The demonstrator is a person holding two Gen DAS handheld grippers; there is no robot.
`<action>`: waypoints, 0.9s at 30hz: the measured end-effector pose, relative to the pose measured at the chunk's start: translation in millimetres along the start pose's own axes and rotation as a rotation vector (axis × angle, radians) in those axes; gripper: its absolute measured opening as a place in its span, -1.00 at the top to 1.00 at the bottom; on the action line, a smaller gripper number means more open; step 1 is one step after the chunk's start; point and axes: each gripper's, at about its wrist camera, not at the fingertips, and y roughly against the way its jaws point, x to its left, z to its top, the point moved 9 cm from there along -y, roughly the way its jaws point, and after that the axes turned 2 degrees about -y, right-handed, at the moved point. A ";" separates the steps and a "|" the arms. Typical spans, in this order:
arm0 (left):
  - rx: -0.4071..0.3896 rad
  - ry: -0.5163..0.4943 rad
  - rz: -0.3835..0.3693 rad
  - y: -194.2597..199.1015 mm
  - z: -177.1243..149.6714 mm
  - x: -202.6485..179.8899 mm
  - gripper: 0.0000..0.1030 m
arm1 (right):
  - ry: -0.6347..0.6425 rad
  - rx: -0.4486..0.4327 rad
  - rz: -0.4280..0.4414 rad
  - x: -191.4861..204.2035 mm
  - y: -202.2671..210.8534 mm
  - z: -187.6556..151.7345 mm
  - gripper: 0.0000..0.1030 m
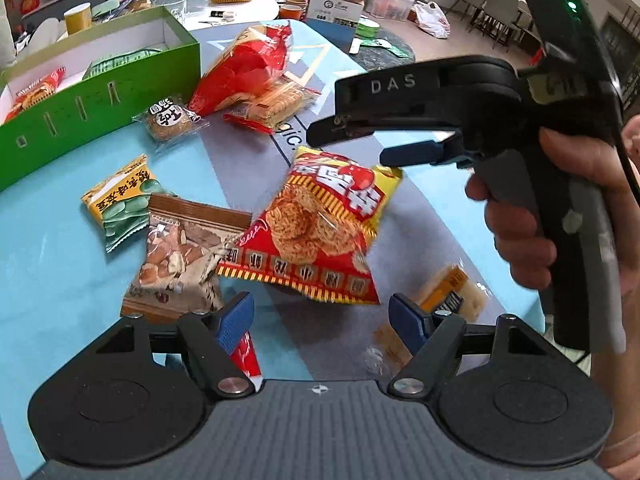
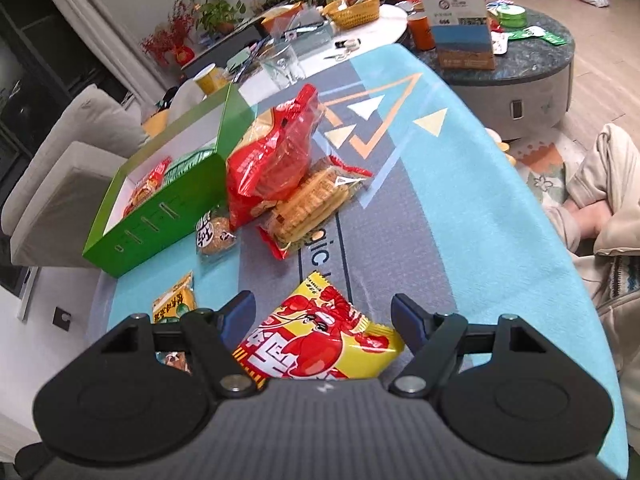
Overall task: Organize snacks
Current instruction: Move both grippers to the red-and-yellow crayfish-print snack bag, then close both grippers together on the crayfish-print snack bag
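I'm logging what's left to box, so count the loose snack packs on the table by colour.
Red: 2, big bag, half-hidden pack
Red-yellow: 1, lobster pack
Yellow-green: 1, pea pack
Brown: 1, nut pack
Clear: 3, biscuits, cake, orange-label pack
Total: 8

Work table (image 2: 500,216) covered in teal-and-grey cloth with triangle print. Round dark marble-top table (image 2: 532,68) beyond, grey base, cluttered. White round table (image 2: 376,36) behind, yellow basket (image 2: 354,10) on it. Pale sofa (image 2: 76,152) at left. Potted plants (image 2: 216,16) along back. Grey chairs (image 1: 496,4) far right. Light wood floor (image 2: 600,40); patterned rug (image 2: 540,160).
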 end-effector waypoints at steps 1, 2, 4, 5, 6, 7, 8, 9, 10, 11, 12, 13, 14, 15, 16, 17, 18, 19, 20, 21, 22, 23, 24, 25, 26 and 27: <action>0.003 0.007 0.011 -2.7 1.2 2.4 -0.32 | 0.005 0.007 0.002 0.6 -1.7 -1.0 0.07; 0.006 0.012 0.029 -5.3 2.0 5.5 -0.31 | 0.011 0.019 0.007 1.4 -3.1 -3.0 0.08; 0.001 0.013 0.063 -6.4 3.8 12.0 -0.31 | 0.018 0.042 0.010 2.7 -5.0 -7.9 0.18; -0.006 0.012 0.072 -5.5 4.8 15.1 -0.31 | 0.023 0.044 0.009 3.0 -4.8 -10.0 0.24; -0.015 0.012 0.081 -4.2 6.1 19.3 -0.31 | 0.026 0.041 0.010 2.5 -3.2 -11.9 0.25; -0.021 0.014 0.091 -2.6 8.0 23.1 -0.31 | 0.021 0.039 0.013 2.4 -2.2 -12.5 0.25; -0.031 0.017 0.109 -0.6 9.6 28.1 -0.30 | 0.010 0.040 0.019 2.2 -0.5 -13.9 0.25; -0.046 0.020 0.135 1.5 11.6 33.5 -0.30 | 0.003 0.044 0.028 3.1 0.3 -14.8 0.26; -0.064 0.022 0.171 3.1 13.6 39.5 -0.30 | 0.001 0.057 0.043 5.7 -0.3 -16.8 0.25; -0.075 0.025 0.207 4.7 14.9 46.3 -0.30 | -0.001 0.073 0.062 8.8 -0.7 -19.6 0.26; -0.079 0.031 0.221 5.6 16.0 50.6 -0.29 | -0.001 0.082 0.075 12.5 -1.2 -21.9 0.25; -0.082 0.047 0.215 7.4 15.9 54.9 -0.27 | 0.004 0.084 0.077 15.9 -1.7 -23.1 0.25; -0.083 0.063 0.197 8.8 15.9 57.4 -0.27 | 0.015 0.083 0.073 18.6 -1.5 -24.6 0.25; -0.087 0.074 0.178 10.3 16.3 58.5 -0.27 | 0.024 0.078 0.066 20.2 -0.6 -25.6 0.24; -0.091 0.075 0.160 11.7 16.9 57.3 -0.28 | 0.028 0.075 0.061 21.0 -0.5 -25.7 0.21; -0.092 0.064 0.145 12.0 17.2 54.9 -0.28 | 0.029 0.076 0.059 21.0 -0.4 -26.2 0.17; -0.089 0.053 0.139 10.4 18.1 53.1 -0.29 | 0.031 0.076 0.061 20.7 -0.4 -26.7 0.17; -0.086 0.045 0.139 8.5 18.2 51.6 -0.30 | 0.030 0.079 0.063 20.1 -1.3 -27.4 0.17; -0.080 0.035 0.139 5.9 17.7 48.8 -0.30 | 0.025 0.084 0.065 18.9 -2.4 -28.2 0.15; -0.069 0.022 0.137 2.3 17.2 46.1 -0.31 | 0.017 0.087 0.067 17.8 -3.6 -28.4 0.13; -0.056 0.011 0.139 -2.1 16.1 43.4 -0.32 | 0.007 0.091 0.074 16.5 -4.4 -28.6 0.12; -0.052 0.001 0.152 -5.9 16.0 42.7 -0.34 | -0.001 0.096 0.082 16.3 -5.0 -28.7 0.12; -0.060 -0.010 0.165 -7.4 15.7 43.6 -0.35 | -0.007 0.101 0.088 16.0 -5.4 -28.8 0.10; -0.067 -0.022 0.177 -8.9 16.6 43.9 -0.34 | -0.010 0.106 0.095 16.2 -5.5 -29.4 0.08; -0.072 -0.022 0.179 -10.0 17.6 45.0 -0.33 | -0.009 0.112 0.105 17.3 -5.6 -30.5 0.07; -0.082 -0.013 0.174 -9.8 18.5 46.6 -0.29 | -0.007 0.116 0.116 18.5 -5.7 -31.7 0.07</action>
